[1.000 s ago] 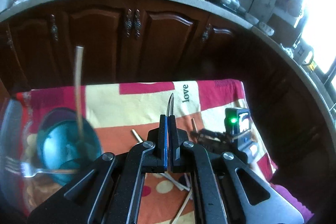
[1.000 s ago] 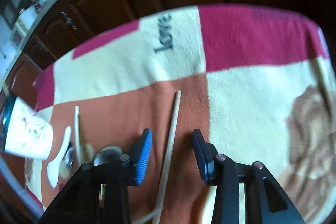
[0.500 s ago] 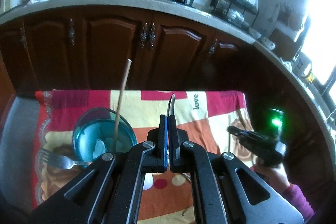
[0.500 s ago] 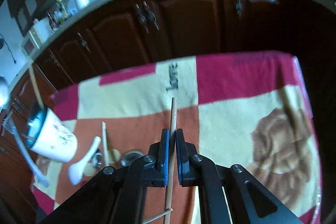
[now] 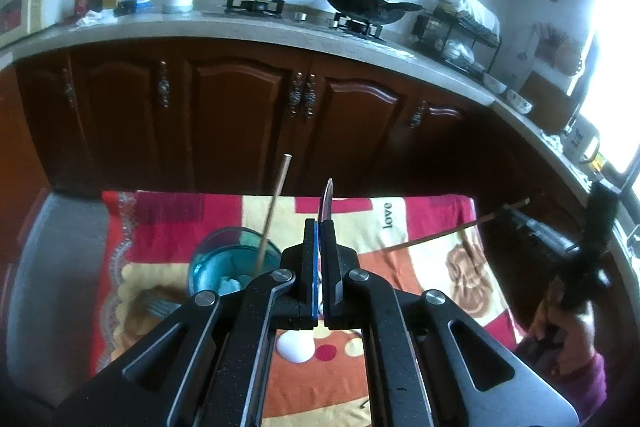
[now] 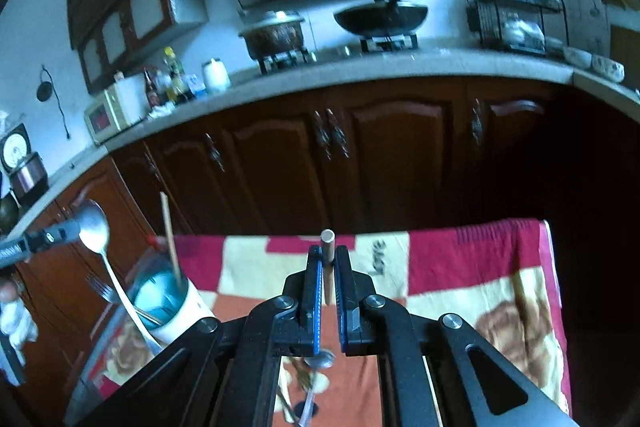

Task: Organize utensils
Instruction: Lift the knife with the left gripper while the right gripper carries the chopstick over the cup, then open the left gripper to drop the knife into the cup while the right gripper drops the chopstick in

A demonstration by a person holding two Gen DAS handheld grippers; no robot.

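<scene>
The cup (image 6: 168,303) already holds a chopstick (image 6: 170,233) and probably a fork. Left claw (image 5: 323,247) grips a spoon (image 6: 94,227); right claw (image 6: 327,267) pinches another chopstick (image 6: 327,247); more utensils lie on the desk (image 6: 460,267).

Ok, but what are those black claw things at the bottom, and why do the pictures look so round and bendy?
Those claws are grabbers. A person holds one in each hand. Each has a small wide-eyed camera looking along its two fingers, and that bends the picture. One picture is from the left gripper, pinched shut on a metal spoon. The other is from the right gripper, pinched shut on a wooden chopstick. Below lies a colourful blanket. On it stands a cup, blue inside, holding another chopstick and a fork. A white spoon lies nearby.
</scene>
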